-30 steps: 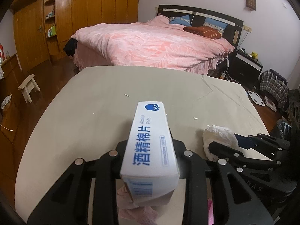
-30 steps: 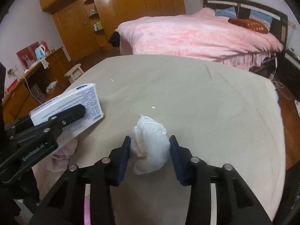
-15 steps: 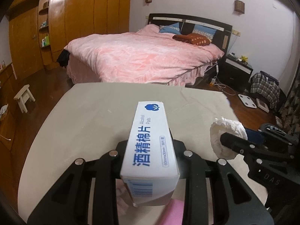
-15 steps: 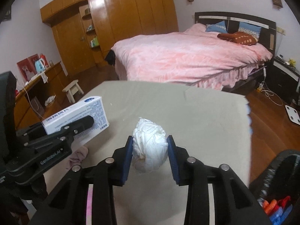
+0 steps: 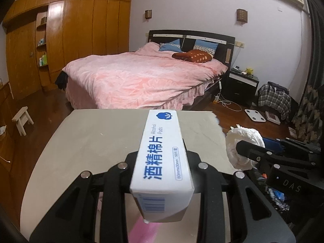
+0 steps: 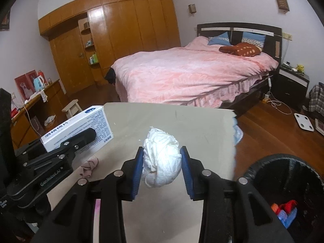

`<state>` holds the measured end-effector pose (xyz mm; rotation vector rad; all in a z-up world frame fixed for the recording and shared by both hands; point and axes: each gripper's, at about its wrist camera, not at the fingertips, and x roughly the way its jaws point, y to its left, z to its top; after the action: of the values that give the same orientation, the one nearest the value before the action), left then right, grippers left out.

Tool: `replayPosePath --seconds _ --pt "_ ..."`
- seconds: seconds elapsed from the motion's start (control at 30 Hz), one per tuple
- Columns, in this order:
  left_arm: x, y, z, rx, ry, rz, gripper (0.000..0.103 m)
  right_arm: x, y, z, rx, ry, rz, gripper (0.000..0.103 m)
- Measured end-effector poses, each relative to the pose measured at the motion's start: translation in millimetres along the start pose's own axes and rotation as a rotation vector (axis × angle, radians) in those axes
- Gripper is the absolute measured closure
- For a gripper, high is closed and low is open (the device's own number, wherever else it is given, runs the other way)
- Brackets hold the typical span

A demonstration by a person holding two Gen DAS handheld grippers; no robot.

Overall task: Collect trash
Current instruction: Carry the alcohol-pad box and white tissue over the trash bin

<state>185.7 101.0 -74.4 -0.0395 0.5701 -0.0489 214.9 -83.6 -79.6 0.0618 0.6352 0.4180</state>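
My left gripper (image 5: 162, 162) is shut on a white box of alcohol pads (image 5: 162, 151) with blue print, held above the beige table (image 5: 91, 141). The box also shows in the right wrist view (image 6: 79, 127). My right gripper (image 6: 162, 162) is shut on a crumpled white tissue wad (image 6: 162, 158), held above the table's right part; the wad also shows in the left wrist view (image 5: 243, 147). A black trash bin (image 6: 283, 192) with colourful scraps inside stands on the floor at the lower right.
A pinkish crumpled scrap (image 6: 89, 166) lies on the table near the left edge. A pink bed (image 5: 145, 81) stands beyond the table. A small wooden stool (image 5: 22, 119), a scale (image 5: 255, 115) and bags lie on the wooden floor.
Both grippers have risen and drawn back from the table with their loads, so the table looks smaller. The trash bin has come into the right wrist view.
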Motion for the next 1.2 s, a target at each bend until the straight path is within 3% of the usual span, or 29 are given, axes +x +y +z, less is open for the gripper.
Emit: replayPosePath --seconds 0.57,1.2 --pt "-34.1 -63.9 -36.2 0.065 0.0 -0.101 0.074 -77.7 -36.7 -41.1 0.043 -0.019 -0.094 0.067" --pt "-63.1 -133.9 -29.1 0.122 -0.057 -0.195 0.074 -157.1 -89.8 -45.0 0.099 -0.129 -0.185 0.067"
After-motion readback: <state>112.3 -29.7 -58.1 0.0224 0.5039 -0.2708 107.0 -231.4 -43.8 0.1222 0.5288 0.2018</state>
